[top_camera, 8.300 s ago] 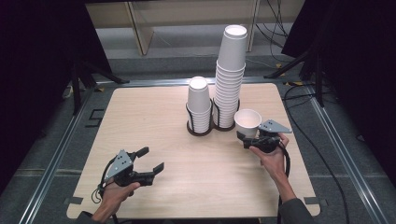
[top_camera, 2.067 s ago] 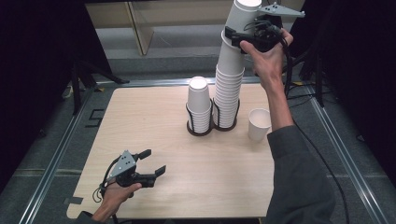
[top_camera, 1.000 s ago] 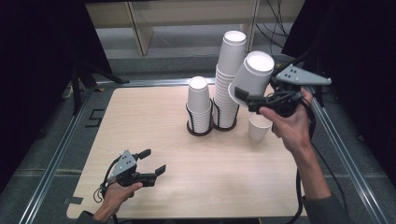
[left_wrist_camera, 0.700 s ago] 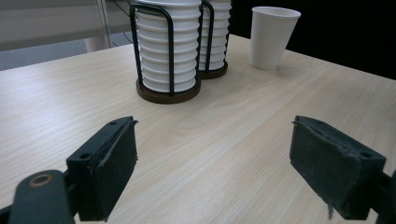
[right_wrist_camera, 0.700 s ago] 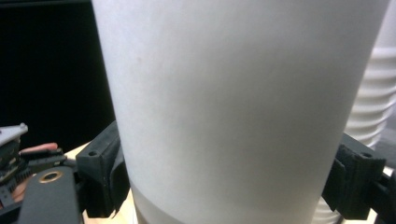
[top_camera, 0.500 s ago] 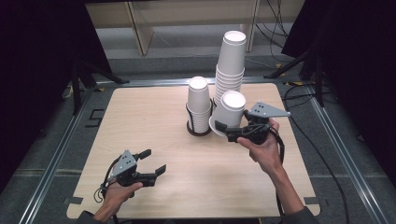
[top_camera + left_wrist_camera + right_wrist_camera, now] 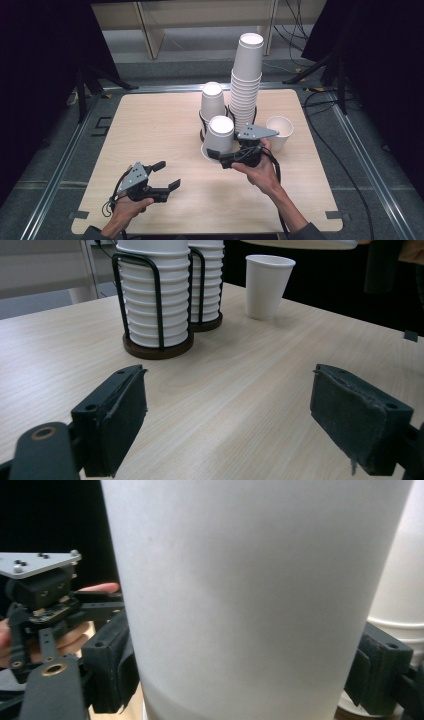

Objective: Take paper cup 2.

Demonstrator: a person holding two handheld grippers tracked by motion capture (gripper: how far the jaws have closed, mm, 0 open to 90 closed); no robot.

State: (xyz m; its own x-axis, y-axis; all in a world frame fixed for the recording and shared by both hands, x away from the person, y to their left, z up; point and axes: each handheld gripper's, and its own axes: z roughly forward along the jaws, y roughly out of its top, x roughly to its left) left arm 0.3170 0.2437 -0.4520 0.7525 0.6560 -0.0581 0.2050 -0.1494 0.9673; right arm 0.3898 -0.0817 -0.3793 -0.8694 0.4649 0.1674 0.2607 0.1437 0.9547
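My right gripper (image 7: 218, 146) is shut on a white paper cup (image 7: 219, 134), held upside down low over the table in front of the short cup stack (image 7: 212, 100). In the right gripper view the cup (image 7: 250, 595) sits between both pads (image 7: 112, 665). Behind it a tall cup stack (image 7: 246, 75) stands in a black wire holder. One upright cup (image 7: 279, 131) rests on the table to the right. My left gripper (image 7: 162, 176) rests at the front left, open, with nothing between its jaws (image 7: 230, 425).
The wooden table (image 7: 150, 125) has a metal frame around it. Both stacks (image 7: 155, 300) stand in wire holders on dark round bases at mid-table. The upright cup (image 7: 267, 285) stands beside them. The left gripper and its hand (image 7: 45, 610) are seen past the held cup.
My right hand has brought the upside-down cup down from beside the tall stack to low over the table in front of the short stack. The left gripper has not moved.
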